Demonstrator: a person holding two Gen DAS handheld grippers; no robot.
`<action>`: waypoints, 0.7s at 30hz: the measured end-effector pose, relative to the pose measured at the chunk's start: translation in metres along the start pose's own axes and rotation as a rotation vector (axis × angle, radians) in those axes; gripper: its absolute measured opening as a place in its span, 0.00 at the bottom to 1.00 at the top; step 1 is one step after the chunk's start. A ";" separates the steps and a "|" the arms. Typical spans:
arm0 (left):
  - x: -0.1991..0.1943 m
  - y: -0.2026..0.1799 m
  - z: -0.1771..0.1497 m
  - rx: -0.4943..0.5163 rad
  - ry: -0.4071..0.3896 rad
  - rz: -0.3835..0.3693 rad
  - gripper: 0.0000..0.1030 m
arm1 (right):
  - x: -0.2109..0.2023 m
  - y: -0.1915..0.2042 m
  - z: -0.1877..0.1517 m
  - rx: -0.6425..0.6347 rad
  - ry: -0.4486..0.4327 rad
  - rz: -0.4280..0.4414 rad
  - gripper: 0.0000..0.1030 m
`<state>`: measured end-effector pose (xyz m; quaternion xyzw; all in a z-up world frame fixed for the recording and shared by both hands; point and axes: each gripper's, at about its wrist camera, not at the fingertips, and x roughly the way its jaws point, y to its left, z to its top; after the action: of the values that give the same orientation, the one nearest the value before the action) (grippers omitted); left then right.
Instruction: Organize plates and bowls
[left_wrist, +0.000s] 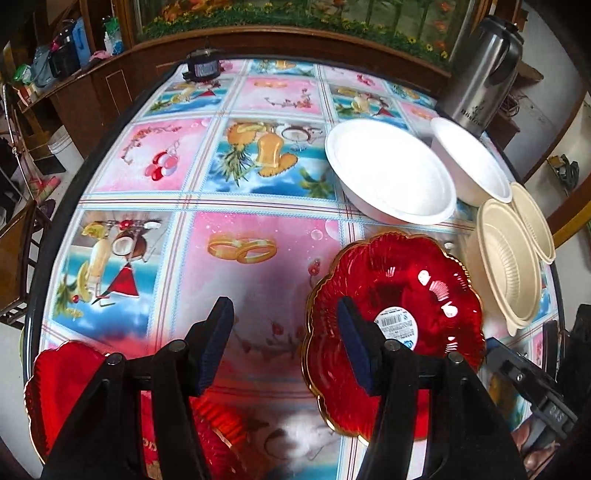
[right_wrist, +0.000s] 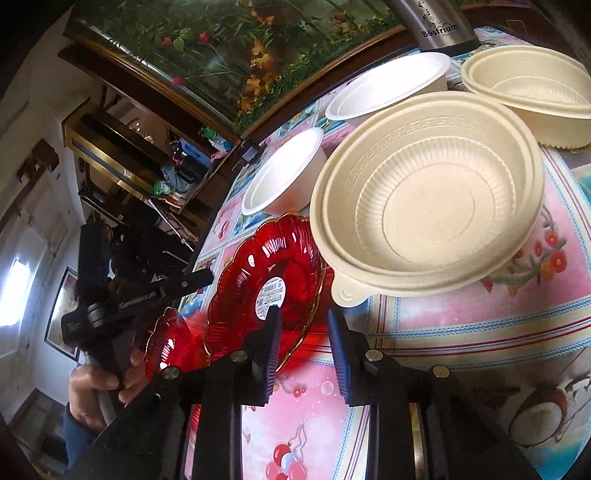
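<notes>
A red glass plate with a gold rim and a white label (left_wrist: 399, 291) lies on the table, and my open left gripper (left_wrist: 284, 314) hovers with its right finger over the plate's left part. A second red plate (left_wrist: 62, 384) lies at the near left under my left finger. Two white bowls (left_wrist: 391, 173) (left_wrist: 469, 158) and two cream bowls (left_wrist: 509, 262) (left_wrist: 533, 218) stand to the right. My right gripper (right_wrist: 303, 325) is open and empty, close to the edge of the labelled red plate (right_wrist: 266, 277), with a cream bowl (right_wrist: 428, 195) just ahead.
A steel thermos (left_wrist: 484, 66) stands at the far right of the table. A small dark object (left_wrist: 203, 68) sits at the far edge. The patterned tablecloth (left_wrist: 229, 177) covers the table. A wooden cabinet runs behind.
</notes>
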<state>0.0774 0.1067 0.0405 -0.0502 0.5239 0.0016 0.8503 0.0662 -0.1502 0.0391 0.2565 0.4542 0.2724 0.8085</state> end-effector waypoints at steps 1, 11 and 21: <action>0.004 0.000 0.001 -0.006 0.010 -0.002 0.55 | 0.002 -0.001 0.000 0.000 0.003 -0.003 0.27; 0.016 -0.017 -0.010 0.016 0.025 -0.051 0.14 | 0.011 0.003 -0.005 -0.042 0.033 -0.036 0.13; -0.006 -0.022 -0.040 0.004 -0.049 -0.046 0.14 | -0.004 0.018 -0.010 -0.162 -0.034 -0.138 0.12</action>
<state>0.0404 0.0820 0.0304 -0.0606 0.5014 -0.0179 0.8629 0.0523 -0.1380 0.0489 0.1629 0.4335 0.2476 0.8510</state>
